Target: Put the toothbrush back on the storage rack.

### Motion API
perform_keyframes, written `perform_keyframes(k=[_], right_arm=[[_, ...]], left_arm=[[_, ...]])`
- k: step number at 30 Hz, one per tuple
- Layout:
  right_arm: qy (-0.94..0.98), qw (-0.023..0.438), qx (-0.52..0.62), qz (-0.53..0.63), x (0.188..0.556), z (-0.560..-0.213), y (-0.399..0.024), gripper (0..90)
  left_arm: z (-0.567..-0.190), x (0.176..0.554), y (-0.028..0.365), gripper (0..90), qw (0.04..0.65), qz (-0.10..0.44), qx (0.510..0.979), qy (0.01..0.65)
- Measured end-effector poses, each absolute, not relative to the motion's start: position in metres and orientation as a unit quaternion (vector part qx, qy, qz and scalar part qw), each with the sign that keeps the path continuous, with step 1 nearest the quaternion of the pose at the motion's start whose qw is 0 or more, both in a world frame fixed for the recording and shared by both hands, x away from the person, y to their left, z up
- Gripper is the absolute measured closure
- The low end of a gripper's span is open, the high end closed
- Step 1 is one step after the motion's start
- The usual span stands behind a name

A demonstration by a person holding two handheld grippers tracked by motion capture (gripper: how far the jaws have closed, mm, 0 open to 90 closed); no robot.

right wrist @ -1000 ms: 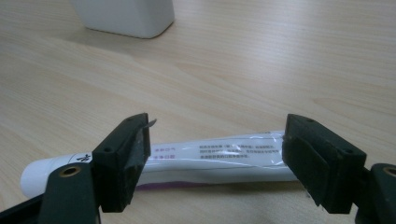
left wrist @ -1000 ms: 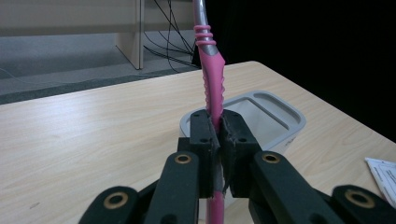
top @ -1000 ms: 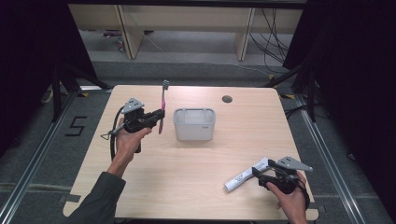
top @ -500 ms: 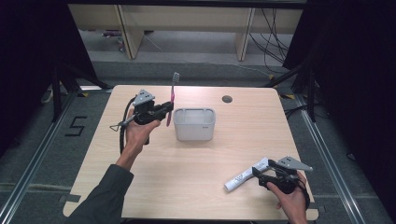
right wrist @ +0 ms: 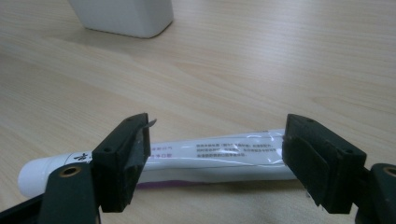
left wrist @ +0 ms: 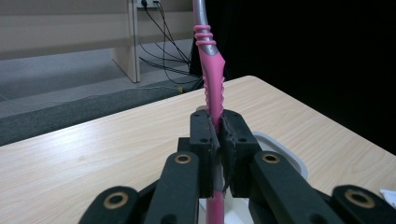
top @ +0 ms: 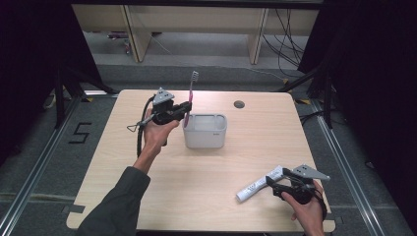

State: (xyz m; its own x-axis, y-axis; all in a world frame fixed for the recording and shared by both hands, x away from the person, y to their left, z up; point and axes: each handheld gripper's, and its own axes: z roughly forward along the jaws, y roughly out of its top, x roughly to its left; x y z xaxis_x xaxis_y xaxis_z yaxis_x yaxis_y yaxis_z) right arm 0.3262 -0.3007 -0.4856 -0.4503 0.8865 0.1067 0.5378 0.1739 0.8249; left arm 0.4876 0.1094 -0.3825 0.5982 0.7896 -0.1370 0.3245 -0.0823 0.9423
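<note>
Currently, a pink toothbrush is pinched upright by the left gripper at the left rim of the white cup. The right gripper is spread around the toothpaste tube lying near right.

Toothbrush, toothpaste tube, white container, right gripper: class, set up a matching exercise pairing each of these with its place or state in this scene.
Things:
1. toothbrush
2. toothpaste tube
3. white container
4. right gripper

States:
A. jaws open, either side of the tube
B. upright, clamped in the left gripper
C. lying flat on the table
D. standing near the table's middle, beside the left gripper

Pairs: 1-B, 2-C, 3-D, 4-A
</note>
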Motion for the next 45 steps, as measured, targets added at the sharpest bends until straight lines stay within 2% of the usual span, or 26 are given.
perform_keyframes(k=[17,45], right_arm=[[0.74,0.204,0.482,0.422,0.326,-0.486,-0.301,24.6],[0.74,0.202,0.478,0.427,0.327,-0.488,-0.3,24.8]], left_arm=[[-0.405,0.506,0.105,83.3,0.544,0.215,0.695,0.417],[-0.439,0.507,0.104,83.2,0.516,0.225,0.703,0.434]])
